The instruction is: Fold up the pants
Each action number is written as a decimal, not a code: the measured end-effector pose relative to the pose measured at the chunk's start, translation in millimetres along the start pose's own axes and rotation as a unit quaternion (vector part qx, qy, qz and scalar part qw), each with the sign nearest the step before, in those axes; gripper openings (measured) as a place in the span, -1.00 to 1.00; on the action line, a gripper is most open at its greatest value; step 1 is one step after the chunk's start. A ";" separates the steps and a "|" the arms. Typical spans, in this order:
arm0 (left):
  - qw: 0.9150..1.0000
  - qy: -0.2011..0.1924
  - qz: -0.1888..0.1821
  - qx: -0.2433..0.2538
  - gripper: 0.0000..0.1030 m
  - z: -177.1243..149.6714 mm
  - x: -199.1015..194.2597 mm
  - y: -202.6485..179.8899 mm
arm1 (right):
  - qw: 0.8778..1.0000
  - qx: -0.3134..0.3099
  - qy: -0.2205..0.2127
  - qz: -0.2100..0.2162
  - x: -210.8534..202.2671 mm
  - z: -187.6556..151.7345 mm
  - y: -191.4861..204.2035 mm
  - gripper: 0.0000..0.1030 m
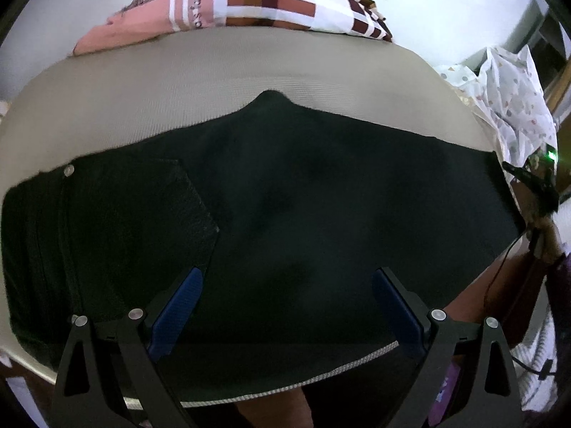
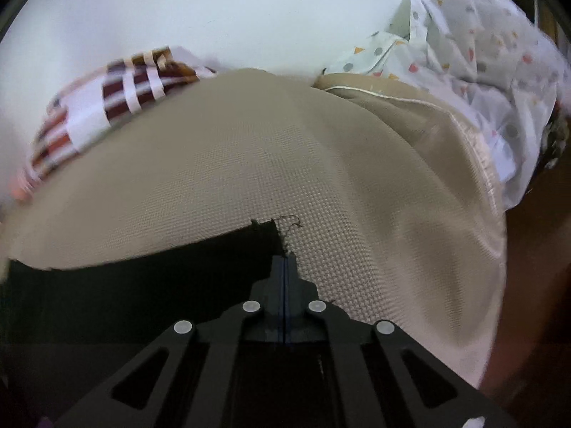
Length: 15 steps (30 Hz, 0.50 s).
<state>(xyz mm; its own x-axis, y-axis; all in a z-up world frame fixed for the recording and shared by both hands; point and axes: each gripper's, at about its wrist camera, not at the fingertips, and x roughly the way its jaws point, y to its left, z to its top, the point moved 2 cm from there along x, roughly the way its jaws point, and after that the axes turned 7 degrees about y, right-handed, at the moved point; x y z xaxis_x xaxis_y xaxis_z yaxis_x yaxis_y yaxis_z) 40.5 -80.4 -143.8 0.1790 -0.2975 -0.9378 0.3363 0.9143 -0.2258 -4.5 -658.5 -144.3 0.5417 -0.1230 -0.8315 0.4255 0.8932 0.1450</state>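
light: dim, bright wall glare | blur: motion smear right view | edges: fisheye bend, vignette

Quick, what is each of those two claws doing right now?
Left gripper: open, holding nothing, over the black pants.
Right gripper: closed at the pants' corner; whether it pinches fabric cannot be told.
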 end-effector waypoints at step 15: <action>1.000 -0.021 -0.009 0.019 0.86 0.4 -10.0 -9.2 | 0.943 0.250 -0.043 0.217 -72.2 -123.2 -92.0 -0.19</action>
<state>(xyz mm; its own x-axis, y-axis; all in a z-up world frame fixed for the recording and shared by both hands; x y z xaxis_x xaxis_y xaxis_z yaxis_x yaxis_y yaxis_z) 36.0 -85.9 -132.2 0.2111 -0.3260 -0.9215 0.3749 0.8977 -0.2317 -172.1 -678.5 -163.6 0.7908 0.1537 -0.5924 0.4271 0.5547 0.7141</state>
